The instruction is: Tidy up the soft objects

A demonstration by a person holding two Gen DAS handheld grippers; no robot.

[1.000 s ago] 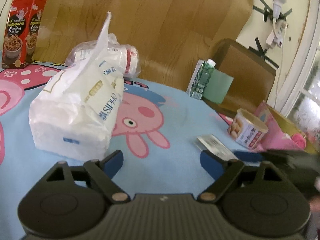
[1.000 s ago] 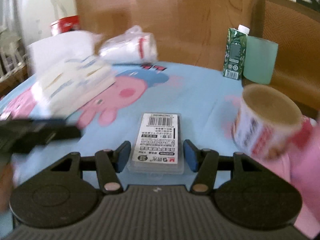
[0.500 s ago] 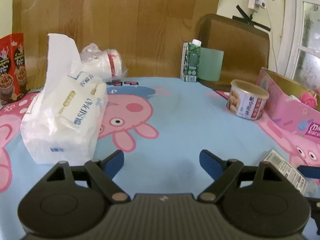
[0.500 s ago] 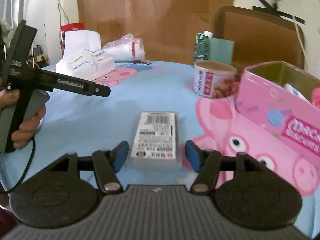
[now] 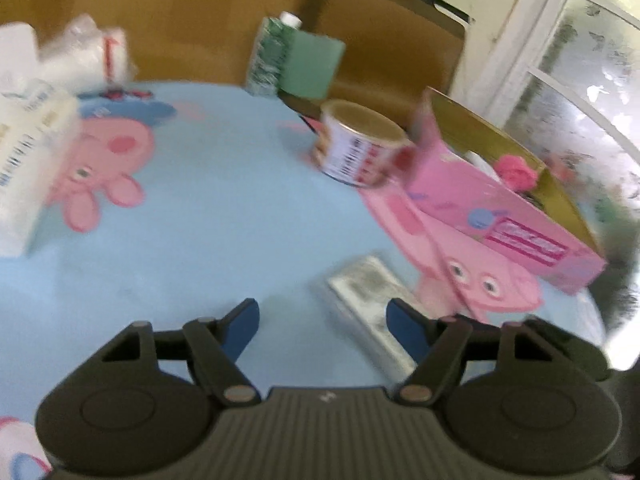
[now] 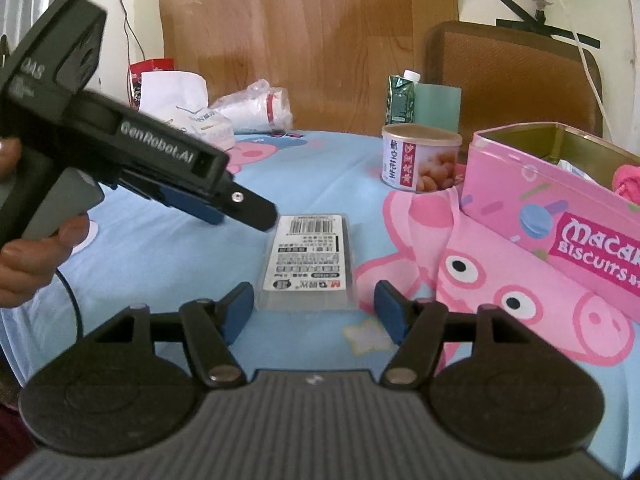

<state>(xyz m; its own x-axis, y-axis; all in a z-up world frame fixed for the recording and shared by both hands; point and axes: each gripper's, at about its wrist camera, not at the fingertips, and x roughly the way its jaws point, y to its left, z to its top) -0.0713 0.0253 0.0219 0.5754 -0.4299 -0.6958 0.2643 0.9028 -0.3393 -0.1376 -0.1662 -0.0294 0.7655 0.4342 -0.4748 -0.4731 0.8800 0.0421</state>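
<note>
Two hand-held grippers are spread and empty, left hand-held gripper [image 5: 322, 322] just narrowed, right hand-held gripper [image 6: 314, 306] just widened around the flat packet [image 6: 308, 260] lying on the surface [image 6: 316, 172]; its long edges should be squeezed evenly.

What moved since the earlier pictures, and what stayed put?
The left gripper swung from the tissue pack toward the flat packet, its fingers closing. The right gripper opened wider around that packet, not touching it. Packet, can and pink box stayed put.
</note>
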